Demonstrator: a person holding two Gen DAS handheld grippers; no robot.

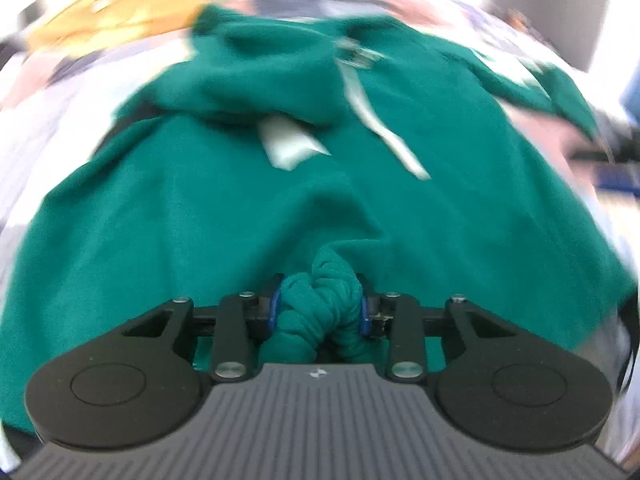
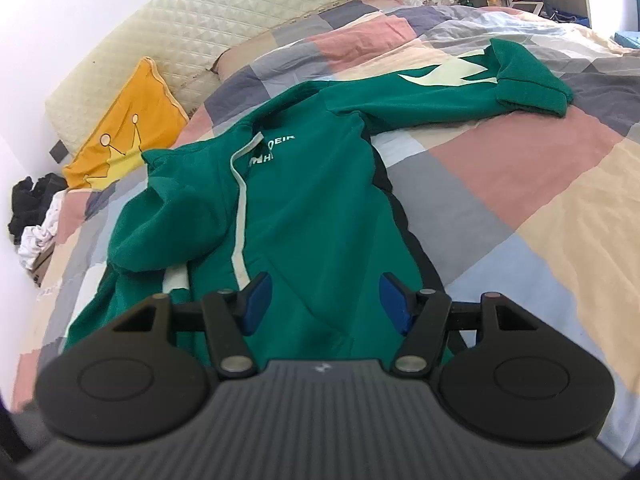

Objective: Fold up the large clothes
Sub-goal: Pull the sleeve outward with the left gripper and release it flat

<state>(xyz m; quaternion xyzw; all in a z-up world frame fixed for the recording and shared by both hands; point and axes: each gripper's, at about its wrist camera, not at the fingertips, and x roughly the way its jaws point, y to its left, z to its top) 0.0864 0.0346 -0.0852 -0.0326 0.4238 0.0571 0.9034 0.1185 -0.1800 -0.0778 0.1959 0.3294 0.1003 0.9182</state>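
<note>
Jacket, green with a white zip line, lies spread on the bed, over a checked quilt, one sleeve stretched out to the far right. Left hand-held gripper is clenched on a bunched fold of its hem. Right hand-held gripper hangs released over the lower front, pads apart. A yellow pillow leans by the headboard.

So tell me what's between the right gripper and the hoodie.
Nothing visible. The right gripper is open just above the green hoodie's lower front, with only bare fabric showing between its pads. The left gripper is already shut on a bunch of the hoodie. The far sleeve lies spread on the quilt.
</note>
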